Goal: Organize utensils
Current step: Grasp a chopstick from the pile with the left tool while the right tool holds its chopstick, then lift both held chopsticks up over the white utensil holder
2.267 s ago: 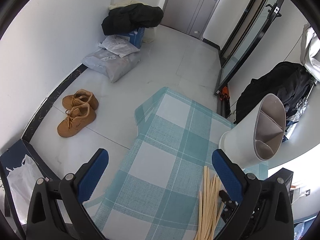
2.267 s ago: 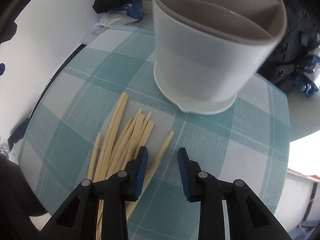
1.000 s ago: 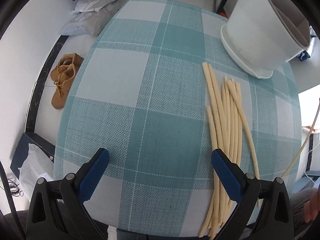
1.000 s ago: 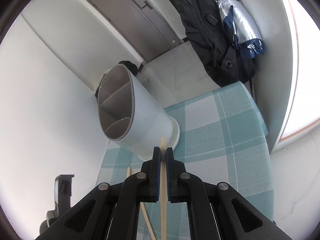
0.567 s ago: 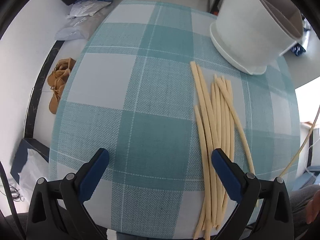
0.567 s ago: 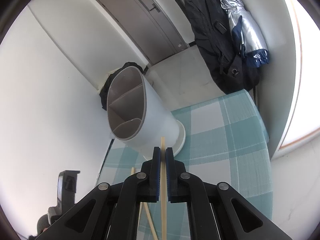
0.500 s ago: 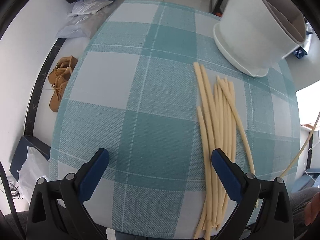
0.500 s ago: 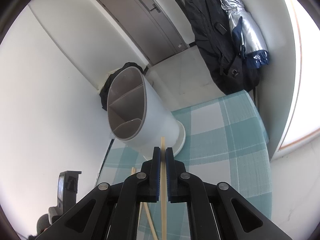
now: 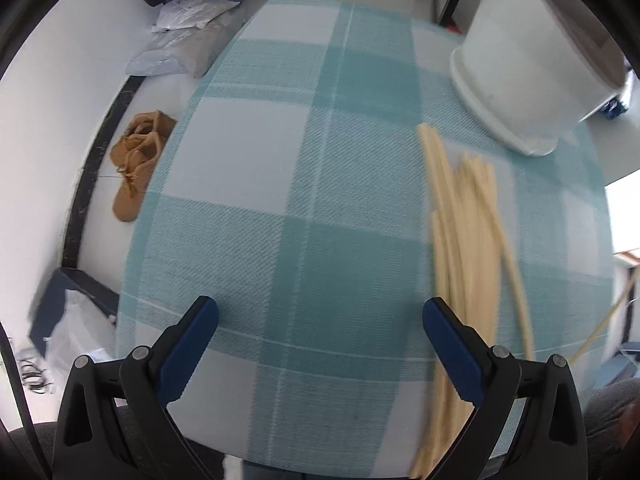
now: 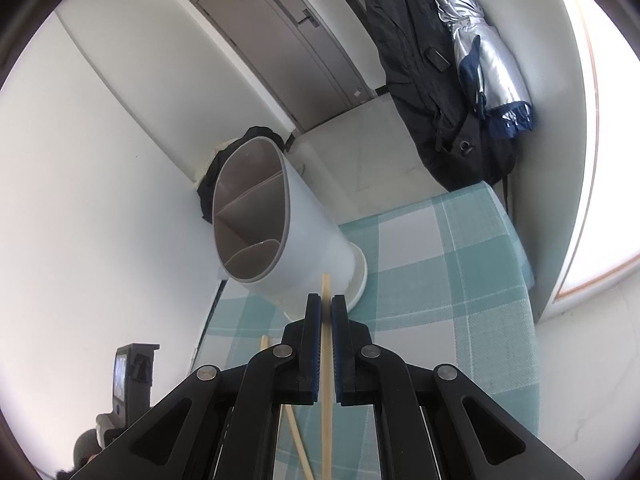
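Observation:
Several pale wooden chopsticks (image 9: 464,232) lie in a loose bundle on the teal checked tablecloth (image 9: 288,184). The white divided utensil holder (image 9: 532,68) stands at the table's far right. My left gripper (image 9: 316,340) is open and empty above the table's near edge, left of the bundle. My right gripper (image 10: 326,306) is shut on one chopstick (image 10: 326,288), its tip sticking out past the fingers toward the holder (image 10: 280,236), whose opening shows three compartments. That held chopstick also shows at the right edge of the left wrist view (image 9: 604,320).
Brown shoes (image 9: 136,160), bags (image 9: 184,44) and a dark box (image 9: 64,304) lie on the floor left of the table. A black coat and a silver umbrella (image 10: 480,52) hang on the wall beyond the table. A grey door (image 10: 288,40) is behind.
My left gripper has drifted slightly over the table, so the view shifted with some blur. My right gripper still holds the chopstick raised and has barely moved.

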Available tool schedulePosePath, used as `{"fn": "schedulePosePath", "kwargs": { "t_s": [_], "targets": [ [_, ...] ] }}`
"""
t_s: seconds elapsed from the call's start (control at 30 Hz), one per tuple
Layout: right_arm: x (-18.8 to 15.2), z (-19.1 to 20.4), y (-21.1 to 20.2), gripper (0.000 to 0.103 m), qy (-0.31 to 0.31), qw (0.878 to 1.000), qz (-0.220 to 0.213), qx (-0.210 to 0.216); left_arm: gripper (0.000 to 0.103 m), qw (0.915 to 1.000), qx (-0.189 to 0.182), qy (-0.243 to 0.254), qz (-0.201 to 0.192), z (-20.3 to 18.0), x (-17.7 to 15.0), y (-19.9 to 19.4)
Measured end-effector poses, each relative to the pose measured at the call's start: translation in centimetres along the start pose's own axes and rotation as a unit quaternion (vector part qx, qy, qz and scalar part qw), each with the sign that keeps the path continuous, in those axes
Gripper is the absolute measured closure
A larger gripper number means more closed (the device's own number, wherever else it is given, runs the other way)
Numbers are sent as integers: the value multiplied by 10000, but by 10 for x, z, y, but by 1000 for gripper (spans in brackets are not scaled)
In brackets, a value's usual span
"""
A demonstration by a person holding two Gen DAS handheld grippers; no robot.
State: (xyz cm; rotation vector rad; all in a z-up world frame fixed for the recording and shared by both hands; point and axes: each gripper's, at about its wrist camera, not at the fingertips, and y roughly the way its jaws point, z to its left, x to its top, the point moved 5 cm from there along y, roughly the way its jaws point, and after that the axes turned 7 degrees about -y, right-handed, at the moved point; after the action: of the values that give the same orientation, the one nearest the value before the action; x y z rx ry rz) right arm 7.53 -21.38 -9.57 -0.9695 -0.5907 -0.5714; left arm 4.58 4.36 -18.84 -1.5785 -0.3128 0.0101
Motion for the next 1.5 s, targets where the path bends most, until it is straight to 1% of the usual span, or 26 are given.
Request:
{"fn": "schedulePosePath", "kwargs": {
  "t_s": [0.03,0.1,0.2,0.27,0.3,0.37,0.43,0.53,0.6,0.7,0.9,0.97,1.03,1.07,1.13,1.17,1.2,1.23,1.27,1.43,1.5],
  "targets": [
    [0,0,0,99,0,10000,4,1,3,10000,26,34,-4,-2,0,0],
    [0,0,0,99,13,10000,8,1,3,9999,-159,38,-5,-5,-1,-2],
    [0,-1,0,99,34,10000,-4,-2,3,9998,-144,-45,-134,-1,0,-9],
    [0,-1,-1,99,33,10000,-17,-4,3,9986,-472,-196,-168,0,2,-14],
    [1,0,-1,99,25,10000,-21,2,3,9980,-568,-204,-168,-1,3,-14],
    [1,0,-1,99,1,10000,-29,-8,3,9987,-495,-61,-119,-6,1,-11],
    [1,0,-2,99,3,10000,-29,-12,3,9990,-439,83,22,-11,-3,-3],
    [0,-1,-2,99,29,10000,-31,-13,3,9993,-284,245,-64,-10,-2,-3],
    [1,-1,-2,99,26,10000,-43,-10,3,9991,-370,197,11,-8,-2,0],
    [1,0,-3,99,7,10000,-48,-12,2,9986,-46,534,-32,-13,-3,5],
    [0,-1,-3,99,22,10000,-50,-26,4,9990,-52,446,-61,-7,-2,5],
    [1,-1,-3,99,24,10000,-53,-17,12,9985,-82,519,-147,-10,1,4],
    [1,0,-4,99,37,10000,-67,-5,36,9975,-121,642,-270,-17,5,-1],
    [2,0,-4,99,36,10000,-70,-1,41,9969,-150,704,-302,-23,3,-5],
    [1,1,-4,99,19,10000,-66,10,63,9962,-202,779,-346,-28,6,-5],
    [1,1,-3,99,3,10000,-55,10,70,9959,-226,793,-381,-28,9,-4],
    [0,2,-3,99,-21,10000,-41,9,83,9956,-255,803,-398,-29,11,-4],
    [0,3,-3,99,-51,10000,-31,3,89,9954,-269,823,-406,-28,13,-4],
    [0,3,-3,99,-71,10000,-27,-7,99,9954,-310,808,-402,-29,16,-2],
    [-1,7,-4,99,-157,9999,-32,-2,102,9965,-454,536,-442,-25,30,0],
    [-2,11,-5,99,-260,9996,-49,-2,102,9969,-507,391,-465,-26,31,-3]
  ]
}}
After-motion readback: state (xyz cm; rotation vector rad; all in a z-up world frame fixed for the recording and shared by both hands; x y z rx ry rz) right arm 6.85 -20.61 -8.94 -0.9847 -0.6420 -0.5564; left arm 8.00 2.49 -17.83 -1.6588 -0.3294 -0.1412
